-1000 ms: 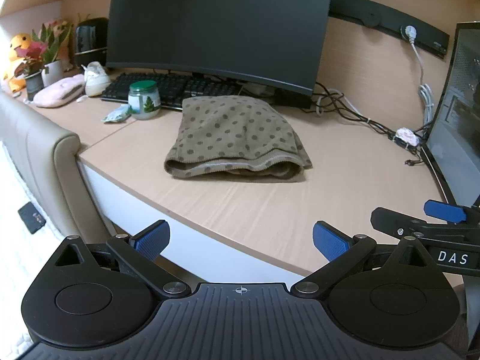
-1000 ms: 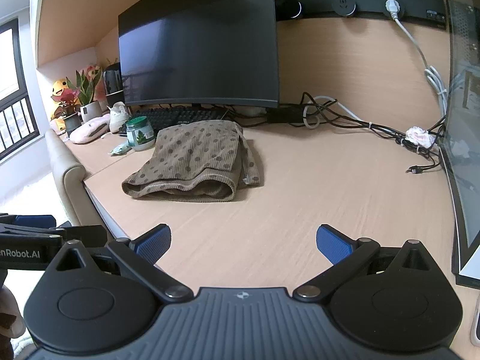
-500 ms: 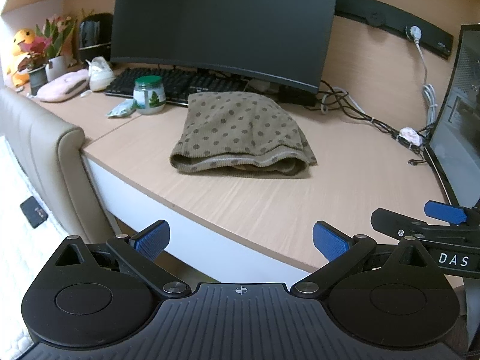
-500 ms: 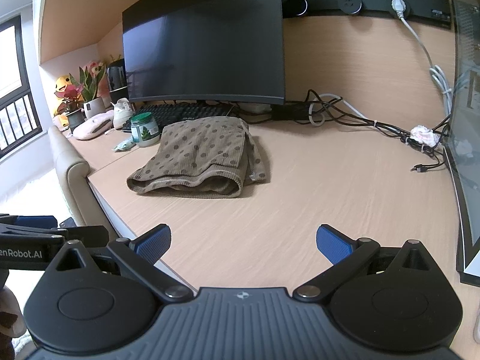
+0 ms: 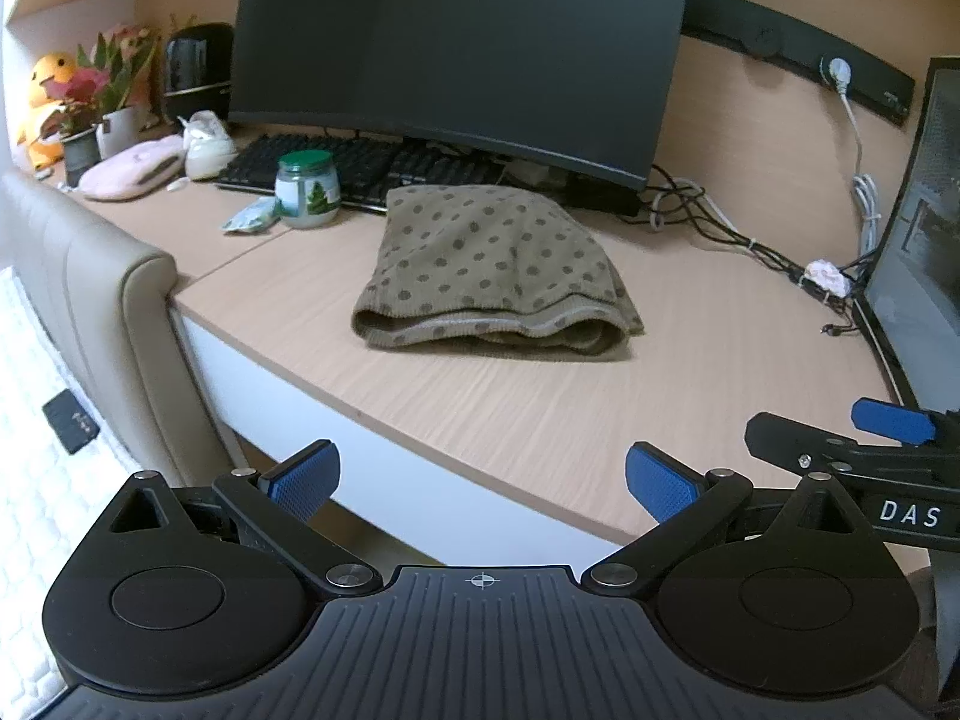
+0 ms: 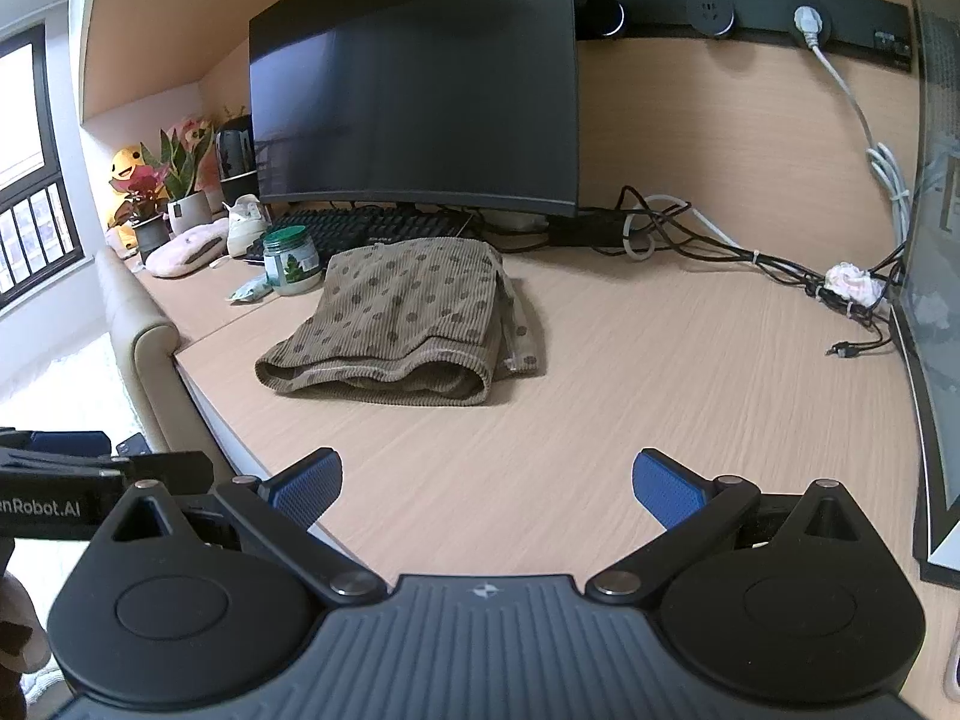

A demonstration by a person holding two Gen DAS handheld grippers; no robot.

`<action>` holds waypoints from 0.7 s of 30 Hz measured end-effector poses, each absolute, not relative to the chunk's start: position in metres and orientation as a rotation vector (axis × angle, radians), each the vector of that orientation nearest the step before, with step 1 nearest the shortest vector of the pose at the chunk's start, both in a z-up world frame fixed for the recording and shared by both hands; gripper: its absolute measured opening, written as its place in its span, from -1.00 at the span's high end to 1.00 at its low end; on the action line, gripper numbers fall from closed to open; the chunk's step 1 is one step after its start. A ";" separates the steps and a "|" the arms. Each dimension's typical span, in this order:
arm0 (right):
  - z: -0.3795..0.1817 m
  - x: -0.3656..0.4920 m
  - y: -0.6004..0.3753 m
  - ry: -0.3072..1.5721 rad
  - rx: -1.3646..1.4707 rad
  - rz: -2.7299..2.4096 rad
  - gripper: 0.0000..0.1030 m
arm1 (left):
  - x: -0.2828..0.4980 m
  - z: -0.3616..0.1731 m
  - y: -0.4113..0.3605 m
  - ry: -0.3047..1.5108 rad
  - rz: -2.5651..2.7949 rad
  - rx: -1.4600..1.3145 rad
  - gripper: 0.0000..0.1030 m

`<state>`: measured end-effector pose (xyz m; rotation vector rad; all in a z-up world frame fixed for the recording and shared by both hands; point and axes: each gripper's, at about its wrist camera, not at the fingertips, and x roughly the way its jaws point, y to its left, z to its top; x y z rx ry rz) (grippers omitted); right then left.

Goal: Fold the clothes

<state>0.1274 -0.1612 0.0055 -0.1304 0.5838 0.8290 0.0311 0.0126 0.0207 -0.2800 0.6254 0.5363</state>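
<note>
Folded brown polka-dot corduroy garment (image 5: 492,276) (image 6: 402,324) lies on the light wooden table (image 5: 540,408), before the black keyboard (image 5: 366,171). Left gripper (image 5: 480,477) and right gripper (image 6: 487,483) hover near the table's front edge, jaws spread wide, holding nothing.

Desk clutter, non-task items only

Wooden desk (image 5: 540,408) carrying curved black monitor (image 5: 456,42), black keyboard (image 5: 372,168) under it, green-lidded jar (image 5: 306,189) just beside keyboard, crumpled wrapper (image 5: 252,219) next to jar. Far left: potted flowers (image 5: 108,90), yellow plush (image 5: 45,96), pink pouch (image 5: 132,168). Cable tangle (image 6: 720,240) at back right.
</note>
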 end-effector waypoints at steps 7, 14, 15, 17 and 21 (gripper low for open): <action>0.003 0.129 -0.157 0.591 -0.142 0.823 -1.00 | 0.034 0.019 0.018 0.631 0.542 -0.293 -1.00; 0.003 0.131 -0.154 0.592 -0.154 0.820 -1.00 | 0.034 0.016 0.020 0.629 0.550 -0.294 -1.00; 0.002 0.130 -0.153 0.591 -0.158 0.822 -1.00 | 0.034 0.016 0.020 0.628 0.550 -0.295 -1.00; 0.002 0.130 -0.152 0.589 -0.164 0.825 -1.00 | 0.034 0.016 0.021 0.626 0.548 -0.293 -1.00; 0.003 0.130 -0.150 0.583 -0.176 0.825 -1.00 | 0.035 0.016 0.021 0.617 0.544 -0.279 -1.00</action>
